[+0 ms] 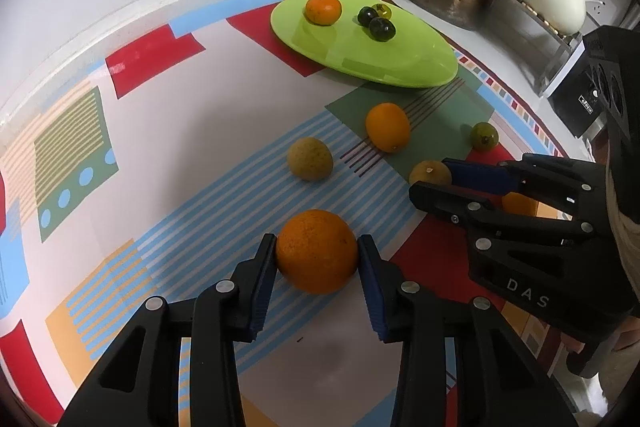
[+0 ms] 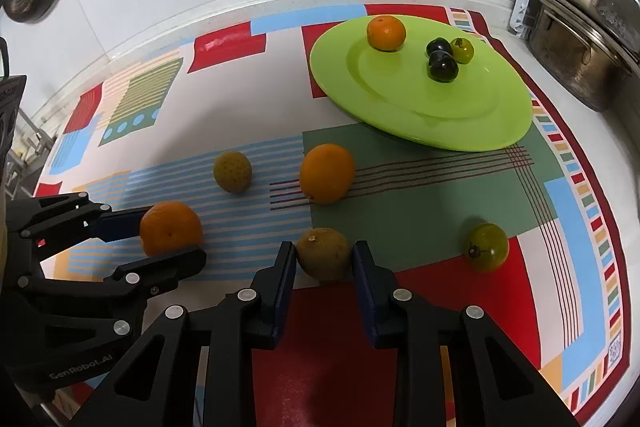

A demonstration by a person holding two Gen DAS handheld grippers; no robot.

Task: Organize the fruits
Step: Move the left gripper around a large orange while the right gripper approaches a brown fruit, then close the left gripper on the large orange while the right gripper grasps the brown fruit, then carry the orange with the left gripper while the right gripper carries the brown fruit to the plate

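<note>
Two claws gripping | left claw (image 1: 317, 254): clamped on orange (image 1: 317, 251) | right claw (image 2: 324, 255): clamped on brownish-yellow fruit (image 2: 324, 253) | both on bench cloth (image 2: 440, 195)

"DAS" is printed on the right gripper (image 1: 430, 183) body, and "GenRobot.AI" can be read on the left gripper (image 2: 170, 231).

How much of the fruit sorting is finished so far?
Four fruits already sit on the green plate: a small orange and three small dark or green ones. In hand: the left gripper grips a big orange, the right gripper a brownish fruit. Three more lie loose on the cloth.
</note>
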